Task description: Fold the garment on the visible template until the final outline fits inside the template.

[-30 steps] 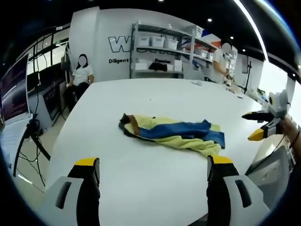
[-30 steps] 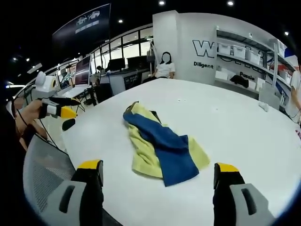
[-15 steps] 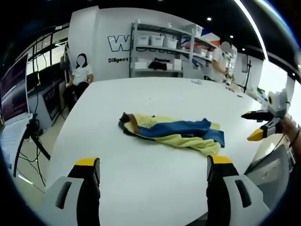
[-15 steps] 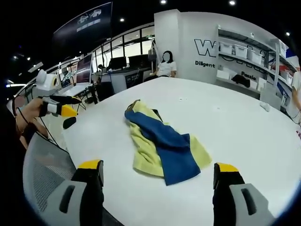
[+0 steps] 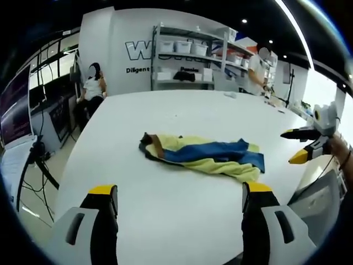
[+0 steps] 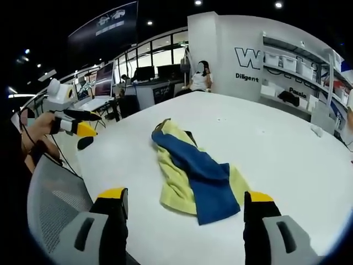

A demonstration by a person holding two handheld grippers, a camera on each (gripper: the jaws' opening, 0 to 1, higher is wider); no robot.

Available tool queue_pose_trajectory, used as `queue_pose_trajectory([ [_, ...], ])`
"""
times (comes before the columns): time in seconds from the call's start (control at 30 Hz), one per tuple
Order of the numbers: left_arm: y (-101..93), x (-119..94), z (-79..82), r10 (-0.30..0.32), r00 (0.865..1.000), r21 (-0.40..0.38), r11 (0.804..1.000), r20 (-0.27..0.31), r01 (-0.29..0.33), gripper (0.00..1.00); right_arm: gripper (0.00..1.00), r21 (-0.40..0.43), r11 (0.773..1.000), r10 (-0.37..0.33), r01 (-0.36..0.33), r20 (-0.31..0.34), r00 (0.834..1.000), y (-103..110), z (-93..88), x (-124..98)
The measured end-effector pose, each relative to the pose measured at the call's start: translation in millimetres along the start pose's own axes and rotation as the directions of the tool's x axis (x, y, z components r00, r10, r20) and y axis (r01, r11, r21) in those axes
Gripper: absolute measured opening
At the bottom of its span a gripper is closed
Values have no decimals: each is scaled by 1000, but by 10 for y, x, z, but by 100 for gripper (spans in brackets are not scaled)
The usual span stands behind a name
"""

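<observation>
Tabletop (image 5: 182, 110) of plain white, broad and rounded at its edge, carries the single task item: a crumpled yellow-and-blue garment (image 5: 204, 157), lying near the middle of the surface, well apart from both grippers. We see no template outline on the white surface in either view. Behind the table stands a white wall with dark lettering (image 5: 144, 51) and a metal shelving unit (image 5: 190, 58) stocked with pale boxes; a seated person (image 5: 94, 88) occupies the far left corner, and a standing person (image 5: 258, 69) works near the shelves. In the left gripper view, the left gripper (image 5: 179, 196) shows its two yellow-tipped jaws set wide apart over bare table, holding nothing, while the right gripper (image 5: 298, 146) enters from the right, jaws parted, above the table edge. The right gripper view adds what the other lacks: a row of desks with monitors (image 6: 105, 80) along glazed walls, a grey mesh chair back (image 6: 52, 201) in the foreground, and the garment (image 6: 193, 174) seen lengthwise, the blue layer lying over the yellow. Here the right gripper (image 6: 185, 201) also has its jaws spread and empty, and the left gripper (image 6: 77, 124) appears at left in a hand (image 6: 36, 130).
</observation>
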State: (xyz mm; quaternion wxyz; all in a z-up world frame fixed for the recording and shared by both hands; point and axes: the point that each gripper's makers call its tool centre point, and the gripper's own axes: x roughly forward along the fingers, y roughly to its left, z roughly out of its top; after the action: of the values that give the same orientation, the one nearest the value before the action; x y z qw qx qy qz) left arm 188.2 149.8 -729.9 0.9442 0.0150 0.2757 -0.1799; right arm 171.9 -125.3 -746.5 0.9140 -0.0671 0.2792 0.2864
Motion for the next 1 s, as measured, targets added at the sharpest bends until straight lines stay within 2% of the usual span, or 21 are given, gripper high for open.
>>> queue_pose_trajectory([
  [0.17, 48, 87, 39, 0, 1000, 5, 1000, -6, 0, 91, 81, -20, 1000, 21, -21, 10, 1000, 8, 99, 123],
  [0.3, 115, 143, 82, 7, 1000, -4, 1000, 0, -7, 90, 86, -32, 999, 11, -11, 22, 1000, -34, 183, 218],
  [0.77, 362, 427, 185, 21, 1000, -10, 1000, -11, -21, 88, 78, -74, 996, 60, -58, 23, 998, -79, 383, 625],
  [1.0, 515, 713, 245, 31, 999, -4, 1000, -14, -31, 88, 75, -94, 991, 94, -94, 0, 996, -64, 403, 920],
])
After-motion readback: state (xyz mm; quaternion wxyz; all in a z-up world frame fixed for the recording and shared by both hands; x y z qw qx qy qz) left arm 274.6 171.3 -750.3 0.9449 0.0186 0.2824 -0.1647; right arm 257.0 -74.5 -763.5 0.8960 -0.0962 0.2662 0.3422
